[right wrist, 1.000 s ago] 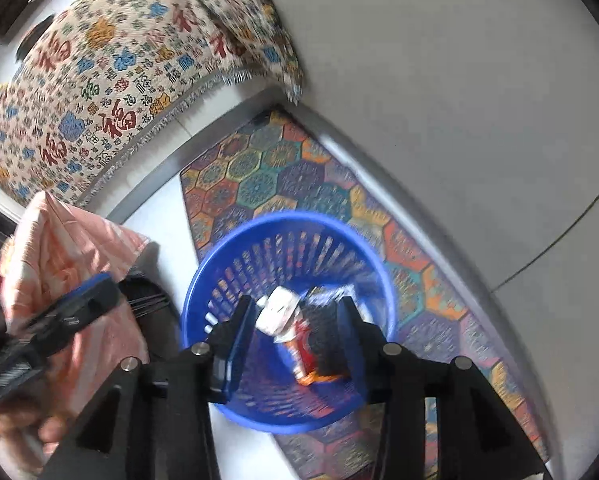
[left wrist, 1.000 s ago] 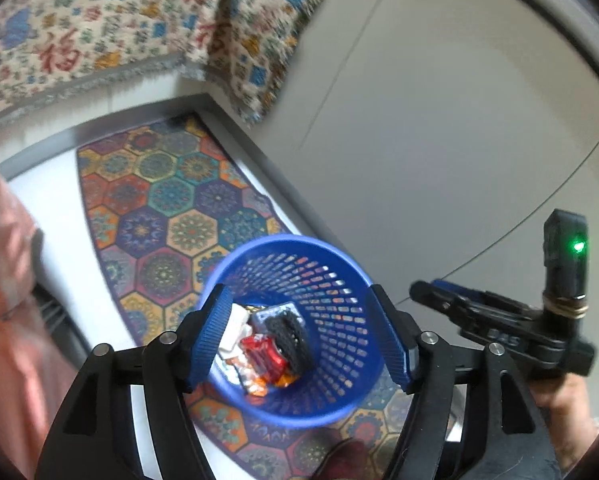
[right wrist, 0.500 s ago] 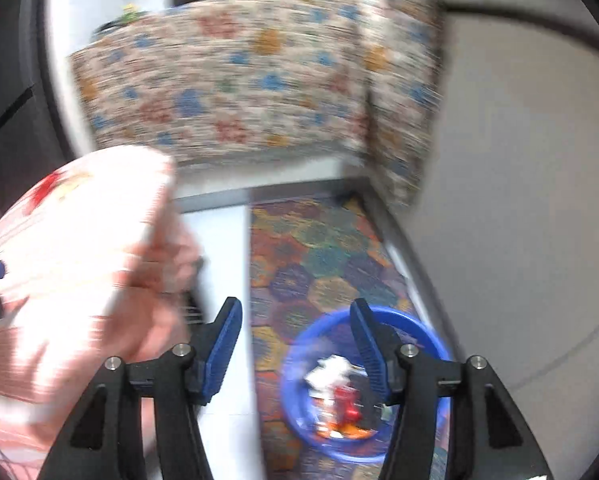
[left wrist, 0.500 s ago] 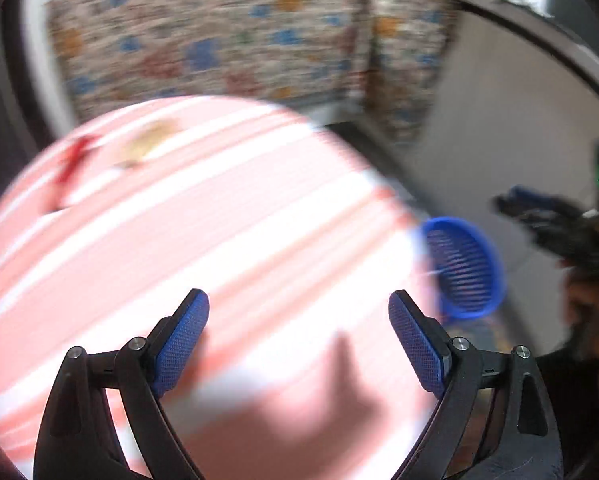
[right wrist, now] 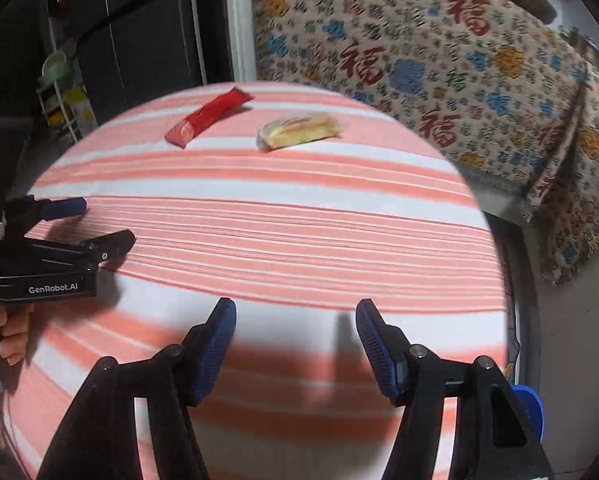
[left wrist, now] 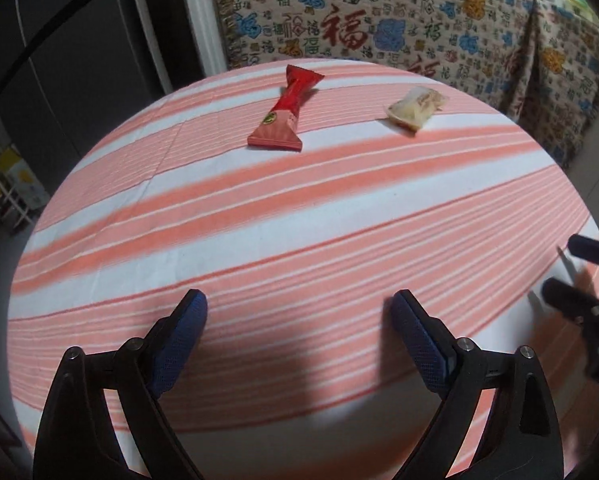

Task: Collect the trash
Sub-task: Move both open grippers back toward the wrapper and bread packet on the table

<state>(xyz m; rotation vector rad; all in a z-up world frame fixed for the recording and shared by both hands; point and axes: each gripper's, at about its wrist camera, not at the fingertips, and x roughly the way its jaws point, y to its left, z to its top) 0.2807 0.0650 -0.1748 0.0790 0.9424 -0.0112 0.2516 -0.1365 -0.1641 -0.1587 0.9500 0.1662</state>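
Note:
A red wrapper and a clear packet with pale yellow content lie on the far part of the round table with the pink striped cloth. My left gripper is open and empty over the near edge; it also shows in the right wrist view. My right gripper is open and empty over the near right edge; it also shows in the left wrist view. A sliver of the blue basket shows below the table at lower right.
A patterned cloth with red characters hangs behind the table. Dark cabinets and a small shelf rack stand at the left.
Both grippers have swung up from the blue basket on the floor to face the table top. The two pieces of trash on the table have come into view.

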